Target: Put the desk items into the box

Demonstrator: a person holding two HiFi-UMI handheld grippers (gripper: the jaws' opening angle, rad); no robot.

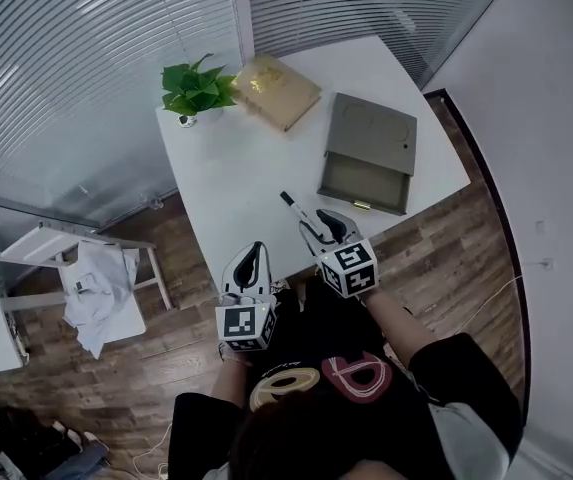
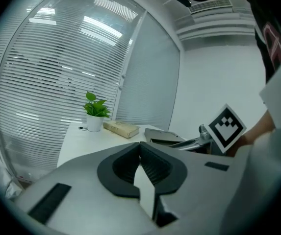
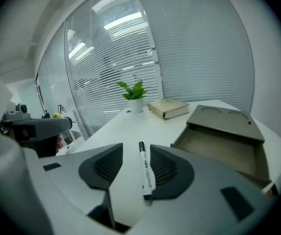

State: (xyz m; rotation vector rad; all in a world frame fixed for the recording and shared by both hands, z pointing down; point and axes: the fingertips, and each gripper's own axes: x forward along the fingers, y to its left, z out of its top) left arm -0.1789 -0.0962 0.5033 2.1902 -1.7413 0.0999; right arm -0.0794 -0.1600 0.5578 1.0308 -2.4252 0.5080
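Nearest, note left gripper (image 2: pixel 140 145) parked at the near edge of the table (image 3: pixel 125 126), with jaws together on nothing, probably held back as unneeded for this step; just ahead, find right gripper (image 3: pixel 135 153) low over the table, with jaws spread wide on either side of the pen (image 3: pixel 144 170) and without pressing on it; read pen as lying flat on the table, lengthwise between the pads and closer to the right-hand one, lined up for a pinch across its barrel; judge step as pen pick-up, grip not yet made; further right, locate box (image 3: pixel 223 141), turned with its open compartment toward the near side, presumably for easy entry; beyond, see book (image 3: pixel 169 108) and plant (image 3: pixel 133 91) near the far edge, well apart from the pen.
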